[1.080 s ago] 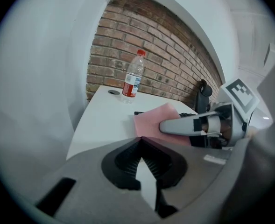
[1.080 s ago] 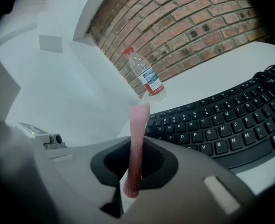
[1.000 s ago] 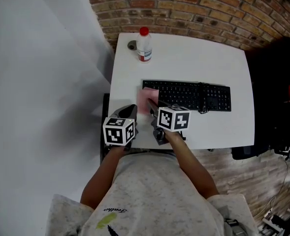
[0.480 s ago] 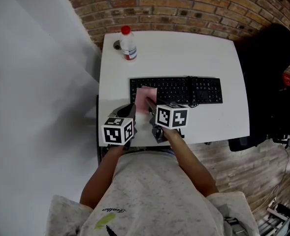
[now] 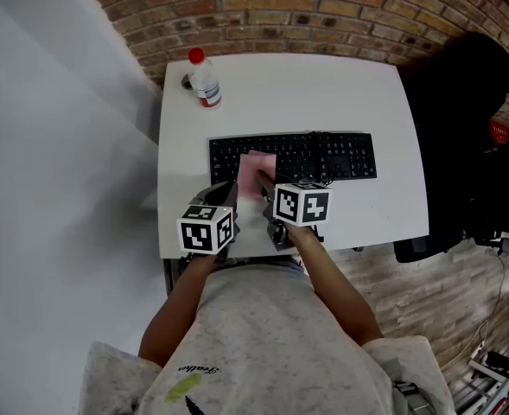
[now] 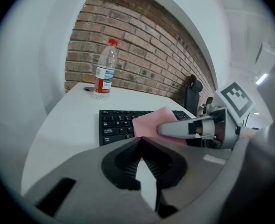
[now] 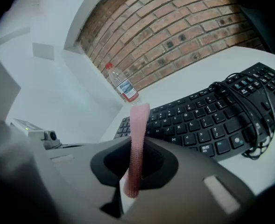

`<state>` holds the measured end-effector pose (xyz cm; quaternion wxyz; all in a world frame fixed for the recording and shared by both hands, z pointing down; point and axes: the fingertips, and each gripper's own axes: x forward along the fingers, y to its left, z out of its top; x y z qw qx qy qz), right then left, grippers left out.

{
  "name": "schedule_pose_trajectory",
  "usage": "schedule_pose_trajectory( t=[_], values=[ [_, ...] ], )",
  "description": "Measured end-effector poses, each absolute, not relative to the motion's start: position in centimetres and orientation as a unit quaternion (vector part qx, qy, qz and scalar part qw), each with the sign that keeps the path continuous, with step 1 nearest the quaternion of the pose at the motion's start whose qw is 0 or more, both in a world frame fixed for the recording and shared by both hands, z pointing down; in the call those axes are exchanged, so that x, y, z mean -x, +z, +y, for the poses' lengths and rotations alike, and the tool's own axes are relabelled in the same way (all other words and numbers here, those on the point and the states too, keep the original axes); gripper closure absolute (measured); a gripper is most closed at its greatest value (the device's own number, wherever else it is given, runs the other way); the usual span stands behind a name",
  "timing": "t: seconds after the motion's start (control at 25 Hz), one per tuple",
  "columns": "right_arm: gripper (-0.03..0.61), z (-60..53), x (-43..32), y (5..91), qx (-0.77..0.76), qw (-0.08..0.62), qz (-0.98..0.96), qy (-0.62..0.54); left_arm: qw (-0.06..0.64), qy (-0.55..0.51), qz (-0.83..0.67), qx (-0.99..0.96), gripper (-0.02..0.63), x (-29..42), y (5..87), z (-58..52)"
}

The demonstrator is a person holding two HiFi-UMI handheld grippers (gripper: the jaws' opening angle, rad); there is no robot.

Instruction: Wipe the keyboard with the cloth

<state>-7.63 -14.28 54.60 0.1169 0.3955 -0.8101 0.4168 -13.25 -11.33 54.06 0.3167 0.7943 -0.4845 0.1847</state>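
A black keyboard (image 5: 323, 156) lies across the middle of the white table (image 5: 280, 89). My right gripper (image 5: 264, 189) is shut on a pink cloth (image 5: 256, 172), which lies over the keyboard's left part at its near edge. In the right gripper view the cloth (image 7: 137, 139) stands edge-on between the jaws, with the keyboard (image 7: 207, 120) just beyond. My left gripper (image 5: 229, 194) is shut and holds nothing, and it hovers at the table's near edge, left of the cloth. From the left gripper view the cloth (image 6: 151, 122) and the right gripper (image 6: 191, 129) show ahead to the right.
A plastic water bottle (image 5: 204, 79) with a red cap stands at the table's far left corner, with a small round thing (image 5: 186, 82) beside it. A coiled black cable (image 7: 242, 108) lies on the keyboard. A black chair (image 5: 461, 119) is at the table's right, and a brick wall (image 5: 280, 11) behind.
The right gripper and the cloth have moved right along the keyboard, from its left end onto the keys. The left gripper has kept beside it.
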Motion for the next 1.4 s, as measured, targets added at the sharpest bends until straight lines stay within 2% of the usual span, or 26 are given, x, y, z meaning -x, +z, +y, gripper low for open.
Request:
schedule_pose_trajectory(
  t=[1.4],
  values=[
    [0.554,-14.5,-5.8,54.6,-0.425,0.121,-0.803,0.399,0.312,0.186,-0.461,-0.809,0.617,1.0,54.0,-12.2]
  ],
)
